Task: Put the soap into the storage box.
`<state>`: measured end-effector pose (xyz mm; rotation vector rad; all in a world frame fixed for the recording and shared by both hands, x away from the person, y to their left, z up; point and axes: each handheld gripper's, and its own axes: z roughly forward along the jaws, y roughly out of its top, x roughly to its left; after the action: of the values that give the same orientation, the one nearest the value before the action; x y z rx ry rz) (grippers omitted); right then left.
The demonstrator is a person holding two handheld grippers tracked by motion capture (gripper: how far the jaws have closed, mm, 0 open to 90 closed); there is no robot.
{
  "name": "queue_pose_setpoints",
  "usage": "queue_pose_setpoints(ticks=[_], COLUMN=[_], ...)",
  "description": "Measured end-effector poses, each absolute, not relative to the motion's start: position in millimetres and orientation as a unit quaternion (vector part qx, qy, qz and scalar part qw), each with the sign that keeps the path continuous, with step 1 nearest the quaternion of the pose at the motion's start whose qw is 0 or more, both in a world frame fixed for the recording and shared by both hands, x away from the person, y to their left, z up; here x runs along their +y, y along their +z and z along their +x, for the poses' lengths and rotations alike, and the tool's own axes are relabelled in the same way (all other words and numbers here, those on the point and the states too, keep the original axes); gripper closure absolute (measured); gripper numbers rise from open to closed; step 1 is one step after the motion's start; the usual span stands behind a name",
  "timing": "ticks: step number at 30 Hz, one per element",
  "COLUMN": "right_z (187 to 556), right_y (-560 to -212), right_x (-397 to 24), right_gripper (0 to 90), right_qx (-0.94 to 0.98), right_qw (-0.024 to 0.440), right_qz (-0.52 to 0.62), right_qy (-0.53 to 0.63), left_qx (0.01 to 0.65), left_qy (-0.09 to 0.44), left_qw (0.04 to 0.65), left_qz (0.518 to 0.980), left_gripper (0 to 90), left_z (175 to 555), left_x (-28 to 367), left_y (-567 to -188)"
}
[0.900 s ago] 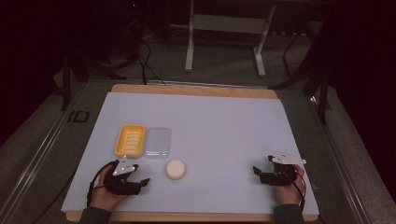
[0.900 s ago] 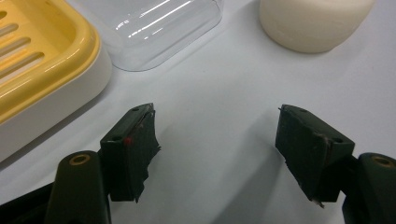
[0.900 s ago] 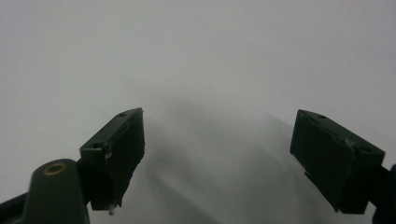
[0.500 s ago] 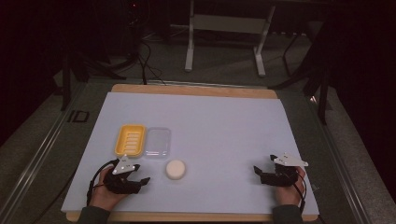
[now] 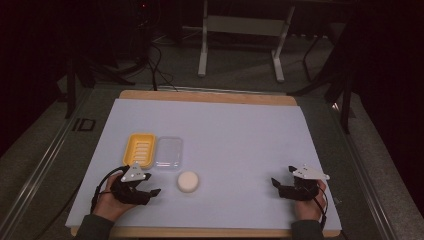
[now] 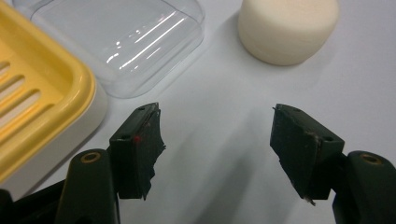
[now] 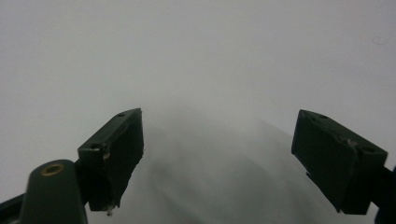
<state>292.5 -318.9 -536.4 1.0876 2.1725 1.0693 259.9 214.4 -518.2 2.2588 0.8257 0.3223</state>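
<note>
Since both grippers, left [image 6: 215, 140] and right [image 7: 217, 154], sit w/ fingers apart holding nothing, soap [image 5: 188, 181] on desk [image 5: 240, 130] just beside left could get nudged into lid [image 5: 168, 152] on approach.

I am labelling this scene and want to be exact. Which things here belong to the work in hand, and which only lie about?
Belong to the work:
- round white soap, nearest the left gripper, whose jaws stand apart
- yellow soap dish
- clear lid, beside the dish

Only lying about:
- metal stand behind the table
- cables on the floor
</note>
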Motion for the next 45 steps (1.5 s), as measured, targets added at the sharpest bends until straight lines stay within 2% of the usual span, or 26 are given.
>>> queue_pose_setpoints(ticks=[39, 45], right_z=[291, 291], right_y=[-536, -536], right_x=[-319, -319], right_gripper=[16.9, 16.9], right_qx=[0.790, 0.790], right_qw=[0.246, 0.246], right_qz=[0.401, 0.401], right_qy=[0.394, 0.393], left_qx=[0.238, 0.227], left_qy=[0.103, 0.100], left_qw=[0.256, 0.246], left_qz=[0.931, 0.937], left_gripper=[26.9, 23.0], left_z=[281, 285], left_x=[178, 171], left_y=[-494, -492])
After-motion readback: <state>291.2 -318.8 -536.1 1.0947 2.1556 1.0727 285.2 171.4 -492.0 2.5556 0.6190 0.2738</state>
